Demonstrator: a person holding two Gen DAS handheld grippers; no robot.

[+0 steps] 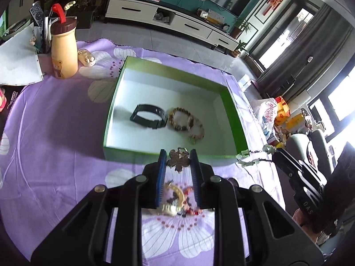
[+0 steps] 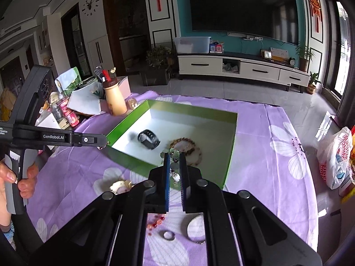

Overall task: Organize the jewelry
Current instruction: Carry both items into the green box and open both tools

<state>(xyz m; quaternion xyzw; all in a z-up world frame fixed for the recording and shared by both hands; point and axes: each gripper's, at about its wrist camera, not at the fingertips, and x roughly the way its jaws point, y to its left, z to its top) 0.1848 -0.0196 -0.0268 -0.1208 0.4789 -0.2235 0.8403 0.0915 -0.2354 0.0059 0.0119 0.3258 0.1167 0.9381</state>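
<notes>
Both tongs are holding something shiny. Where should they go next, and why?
Probably forward over the green box, then let go. The left tongs grip a flower-shaped brooch and the right tongs a pale bead string, both near the box's front edge. A black band and bead bracelets already lie inside.

- Lilac cloth printed with big white flowers, their centres dotted pink.
- Box: bright green walls, white floor.
- In it, a black band and a brown-and-tan bead bracelet.
- Black grippers, blue pads.
- Bronze-toned flower charm.
- Pale-green beaded strand.
- Cream bottle, brown lid, red spout.
</notes>
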